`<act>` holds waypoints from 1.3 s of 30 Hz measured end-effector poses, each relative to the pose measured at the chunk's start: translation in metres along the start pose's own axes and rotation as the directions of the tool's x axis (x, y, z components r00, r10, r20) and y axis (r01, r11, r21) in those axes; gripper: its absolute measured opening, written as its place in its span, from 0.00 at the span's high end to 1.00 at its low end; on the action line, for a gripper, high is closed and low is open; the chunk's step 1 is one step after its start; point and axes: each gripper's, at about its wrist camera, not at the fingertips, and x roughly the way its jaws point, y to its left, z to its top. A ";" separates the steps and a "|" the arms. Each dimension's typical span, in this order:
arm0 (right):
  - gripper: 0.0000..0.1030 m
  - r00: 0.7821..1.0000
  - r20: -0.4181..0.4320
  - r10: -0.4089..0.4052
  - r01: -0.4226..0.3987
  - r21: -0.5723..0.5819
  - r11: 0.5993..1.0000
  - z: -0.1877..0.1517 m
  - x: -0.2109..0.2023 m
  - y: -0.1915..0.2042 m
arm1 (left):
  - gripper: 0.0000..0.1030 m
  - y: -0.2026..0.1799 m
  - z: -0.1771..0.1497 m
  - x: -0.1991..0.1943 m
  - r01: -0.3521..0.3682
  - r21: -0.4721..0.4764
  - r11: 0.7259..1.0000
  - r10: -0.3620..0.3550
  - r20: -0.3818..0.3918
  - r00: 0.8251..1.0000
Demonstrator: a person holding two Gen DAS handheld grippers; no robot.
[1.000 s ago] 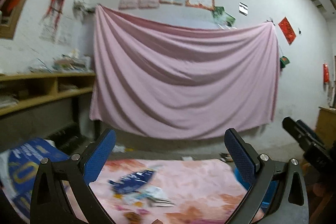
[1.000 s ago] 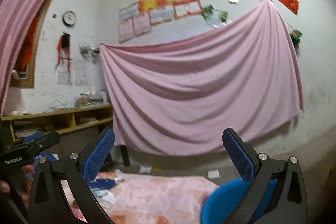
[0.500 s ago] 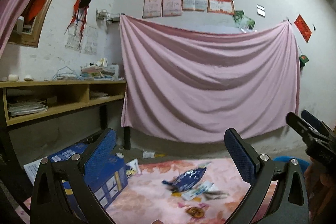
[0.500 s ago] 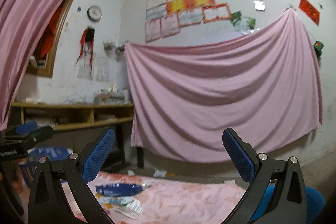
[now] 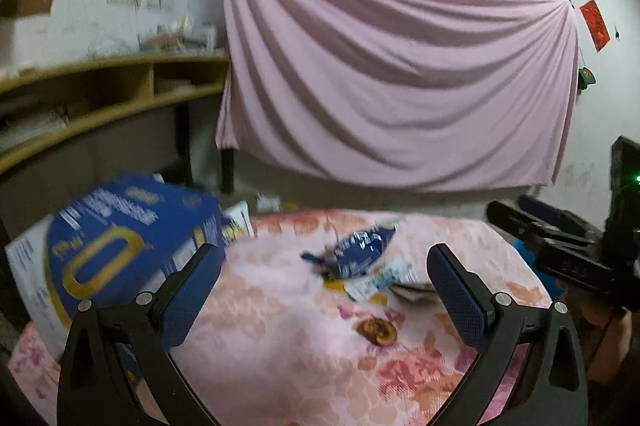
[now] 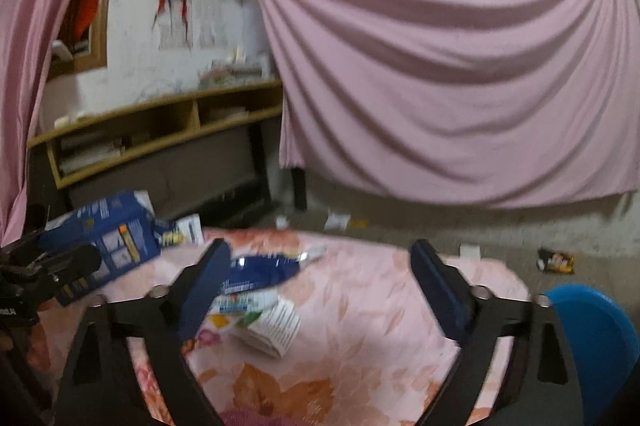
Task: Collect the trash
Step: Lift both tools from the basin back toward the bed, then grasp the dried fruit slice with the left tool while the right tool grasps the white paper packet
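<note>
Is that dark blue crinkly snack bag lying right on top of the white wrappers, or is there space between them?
Touching. In the left wrist view the dark blue crinkly snack bag overlaps the white wrappers with no flowered cloth showing between them.

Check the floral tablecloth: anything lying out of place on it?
Yes. A crumpled blue snack bag and flattened wrappers lie heaped mid-table, a brown scrap sits apart from them, and a blue carton lies tipped at the edge.

Left claw agape; right claw narrowing, empty
</note>
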 end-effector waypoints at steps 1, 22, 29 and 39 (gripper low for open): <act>0.21 0.999 -0.037 0.009 -0.009 0.003 1.000 -0.001 0.006 0.000 | 0.03 0.002 -0.001 0.005 0.004 -0.015 1.000 -0.004 -0.031 1.000; 0.42 0.887 -0.420 0.193 -0.170 0.094 0.981 -0.027 0.082 0.010 | 0.52 -0.012 -0.028 0.073 0.240 -0.070 0.968 -0.246 -0.435 0.866; 0.42 0.853 -0.480 0.205 -0.187 0.087 0.979 -0.033 0.094 0.015 | 0.66 -0.020 -0.032 0.086 0.218 -0.035 0.975 -0.208 -0.475 0.855; 0.51 0.833 -0.517 0.197 -0.191 0.065 0.979 -0.037 0.098 0.019 | 0.78 -0.023 -0.035 0.090 0.226 -0.017 0.974 -0.206 -0.481 0.853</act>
